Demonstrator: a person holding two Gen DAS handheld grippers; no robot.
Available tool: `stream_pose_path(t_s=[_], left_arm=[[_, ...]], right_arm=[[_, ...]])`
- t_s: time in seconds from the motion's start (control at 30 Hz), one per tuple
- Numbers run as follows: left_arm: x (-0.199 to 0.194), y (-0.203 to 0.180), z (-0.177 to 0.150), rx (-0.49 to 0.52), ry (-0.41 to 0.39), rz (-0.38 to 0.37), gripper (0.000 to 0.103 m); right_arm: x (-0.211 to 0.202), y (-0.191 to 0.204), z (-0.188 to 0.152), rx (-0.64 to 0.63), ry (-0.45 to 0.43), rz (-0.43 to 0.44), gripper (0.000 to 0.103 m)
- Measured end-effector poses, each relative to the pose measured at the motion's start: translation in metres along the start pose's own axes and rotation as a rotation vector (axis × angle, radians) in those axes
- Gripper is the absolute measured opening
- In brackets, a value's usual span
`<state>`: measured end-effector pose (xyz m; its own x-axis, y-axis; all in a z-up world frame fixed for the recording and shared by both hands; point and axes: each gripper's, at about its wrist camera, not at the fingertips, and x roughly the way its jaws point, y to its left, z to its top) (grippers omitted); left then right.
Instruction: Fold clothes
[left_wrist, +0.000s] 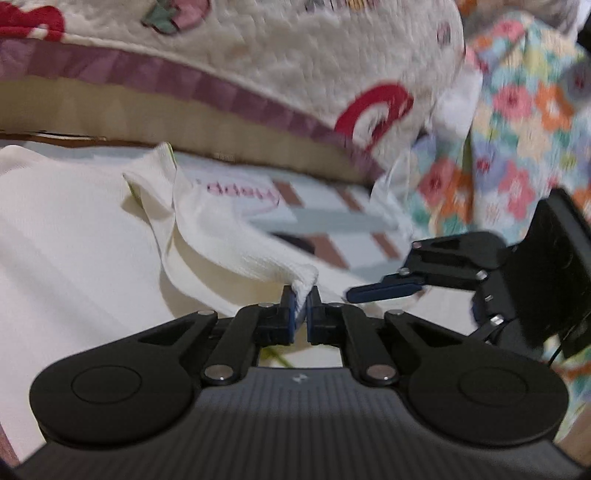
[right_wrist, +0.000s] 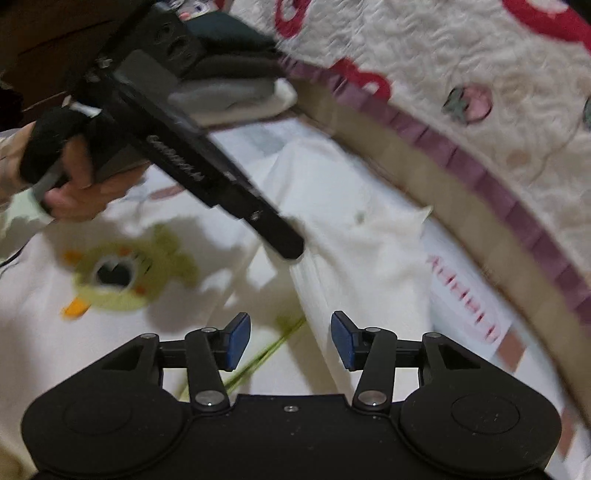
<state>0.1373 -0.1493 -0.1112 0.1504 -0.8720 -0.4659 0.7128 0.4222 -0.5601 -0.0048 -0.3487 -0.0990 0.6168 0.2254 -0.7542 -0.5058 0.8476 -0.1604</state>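
Note:
A cream-white ribbed garment (left_wrist: 74, 229) lies spread on a flat surface. My left gripper (left_wrist: 303, 295) is shut on a raised fold of its edge, and the cloth is pulled up into a ridge from the pinch. In the right wrist view the same white garment (right_wrist: 332, 236) shows a green and yellow cartoon print (right_wrist: 122, 277). My right gripper (right_wrist: 290, 338) hovers over it, jaws wide, nothing between the blue pads. The left gripper's body (right_wrist: 207, 173) crosses that view, held by a hand (right_wrist: 70, 188). The right gripper (left_wrist: 384, 288) also shows at the right of the left wrist view.
A quilted cream cover (left_wrist: 295, 55) with red and strawberry prints and a purple trim (left_wrist: 221, 92) borders the far side. A floral cloth (left_wrist: 517, 122) lies at the right. Folded dark and grey clothes (right_wrist: 236, 74) are stacked at the back. A checked sheet (left_wrist: 332, 225) lies beneath.

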Motion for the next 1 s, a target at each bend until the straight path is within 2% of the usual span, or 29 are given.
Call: stream_pose_path(t_s=[0.07,0.17,0.23,0.27,0.3,0.33,0.37,0.4,0.43,0.47,0.53,0.57,0.6,0.67,0.73,0.8,0.87,0.97,1.0], left_arm=[[-0.007,-0.002,0.003,-0.002,-0.028,-0.035,0.005],[-0.010,-0.012,0.005,0.029,-0.042,-0.041,0.005],[-0.011,-0.017,0.006,0.050,-0.049,-0.043,0.005],[-0.012,-0.018,0.005,0.061,-0.056,-0.039,0.005],[-0.014,-0.019,0.005,0.068,-0.066,-0.024,0.007],[-0.016,-0.019,0.006,0.067,-0.085,-0.001,0.010],[-0.019,-0.017,0.007,0.049,-0.118,0.036,0.022],[-0.022,-0.013,0.008,0.032,-0.138,0.066,0.044],[-0.025,-0.007,0.010,0.038,-0.136,0.097,0.051],[-0.030,0.002,0.012,0.064,-0.120,0.166,0.053],[-0.040,0.025,0.016,0.118,-0.083,0.379,0.053],[-0.045,0.039,0.017,0.124,-0.068,0.468,0.053],[-0.051,0.060,0.019,0.071,-0.067,0.510,0.053],[-0.063,0.105,0.020,-0.107,-0.087,0.507,0.053],[-0.067,0.134,0.021,-0.223,-0.106,0.499,0.053],[-0.065,0.148,0.023,-0.241,-0.127,0.507,0.055],[-0.058,0.159,0.026,-0.250,-0.131,0.490,0.061],[-0.037,0.177,0.042,-0.294,-0.098,0.439,0.063],[-0.026,0.183,0.050,-0.298,-0.064,0.403,0.066]], right_arm=[[0.002,-0.005,0.008,0.033,-0.026,-0.009,0.055],[0.005,-0.012,0.017,0.068,-0.047,-0.043,0.055],[0.005,-0.013,0.021,0.058,-0.076,-0.050,0.055],[0.005,-0.012,0.023,0.028,-0.094,-0.063,0.051],[0.005,-0.012,0.024,-0.010,-0.098,-0.076,0.018],[0.009,-0.018,0.026,-0.033,-0.082,-0.093,0.001],[0.012,-0.026,0.028,-0.050,-0.066,-0.115,0.001],[0.009,-0.046,0.031,-0.035,-0.059,-0.170,0.001],[0.007,-0.066,0.034,-0.019,-0.051,-0.226,0.001],[0.005,-0.086,0.037,-0.004,-0.044,-0.281,0.001],[-0.006,-0.138,0.038,0.065,-0.030,-0.418,0.001],[-0.013,-0.169,0.036,0.113,-0.023,-0.497,0.002],[-0.019,-0.198,0.035,0.165,-0.016,-0.565,0.002],[-0.023,-0.242,0.026,0.297,-0.001,-0.558,0.002],[-0.014,-0.262,0.016,0.346,0.027,-0.561,0.002],[-0.001,-0.272,0.007,0.393,0.041,-0.562,0.002],[0.011,-0.277,0.000,0.432,0.050,-0.556,0.002],[0.028,-0.275,-0.006,0.451,0.073,-0.545,0.002],[0.032,-0.274,-0.007,0.443,0.085,-0.544,0.002]])
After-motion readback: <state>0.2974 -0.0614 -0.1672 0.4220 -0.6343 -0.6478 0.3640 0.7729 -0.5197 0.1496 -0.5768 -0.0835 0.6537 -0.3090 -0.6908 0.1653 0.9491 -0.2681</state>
